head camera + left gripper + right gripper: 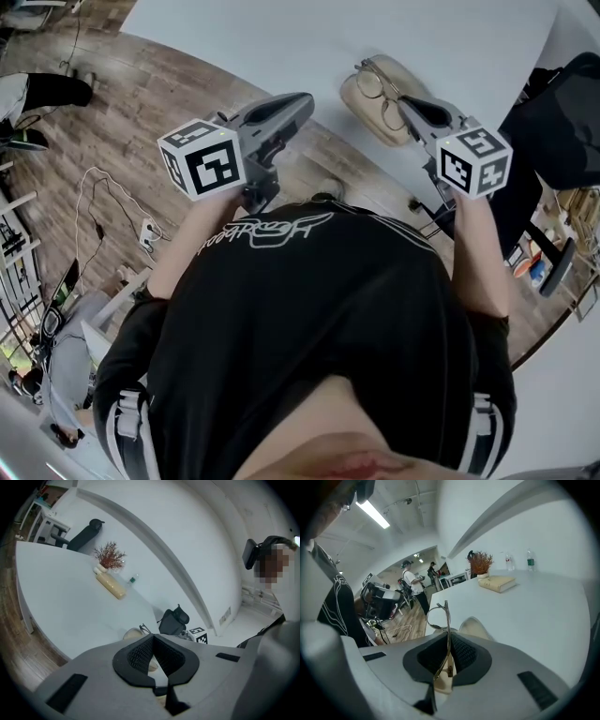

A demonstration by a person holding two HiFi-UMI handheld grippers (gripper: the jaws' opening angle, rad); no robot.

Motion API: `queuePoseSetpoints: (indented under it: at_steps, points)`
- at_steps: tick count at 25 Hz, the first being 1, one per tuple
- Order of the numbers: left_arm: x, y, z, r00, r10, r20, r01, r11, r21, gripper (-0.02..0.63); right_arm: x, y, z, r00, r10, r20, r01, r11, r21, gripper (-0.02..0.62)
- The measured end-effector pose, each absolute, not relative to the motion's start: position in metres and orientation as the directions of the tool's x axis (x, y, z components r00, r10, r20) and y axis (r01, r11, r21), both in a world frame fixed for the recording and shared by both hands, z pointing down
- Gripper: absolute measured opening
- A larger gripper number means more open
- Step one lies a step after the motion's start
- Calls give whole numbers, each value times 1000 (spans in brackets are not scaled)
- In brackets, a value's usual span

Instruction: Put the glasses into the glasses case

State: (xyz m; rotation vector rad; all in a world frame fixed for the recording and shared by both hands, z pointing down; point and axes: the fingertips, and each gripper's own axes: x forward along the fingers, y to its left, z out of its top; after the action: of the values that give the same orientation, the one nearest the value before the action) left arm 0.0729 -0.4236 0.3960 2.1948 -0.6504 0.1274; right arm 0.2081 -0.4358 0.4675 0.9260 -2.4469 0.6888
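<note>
The right gripper's (410, 103) jaws pinch the wire glasses (373, 84), likely light and easily bent, by the frame over the glasses case (353, 97) at the surface's (281, 37) near edge. The left gripper's (302, 99) jaws are pressed together, empty.

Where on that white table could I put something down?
Most of the table is bare: the wide stretch between the glasses case at the near edge and the beige box, plant and bottle far across. It is crowded only over the case, where the right hand-held gripper holds the glasses.

Black T-shirt (309, 328), white outline print (272, 230)
</note>
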Motion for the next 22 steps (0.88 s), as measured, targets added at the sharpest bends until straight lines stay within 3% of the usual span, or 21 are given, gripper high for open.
queuePoseSetpoints:
  at_steps: [22]
  points:
    - [43,-425,410,808,-494,322,-556,-458,693,7,202,-421,530,-574,-371,730,-697,690,-197,22]
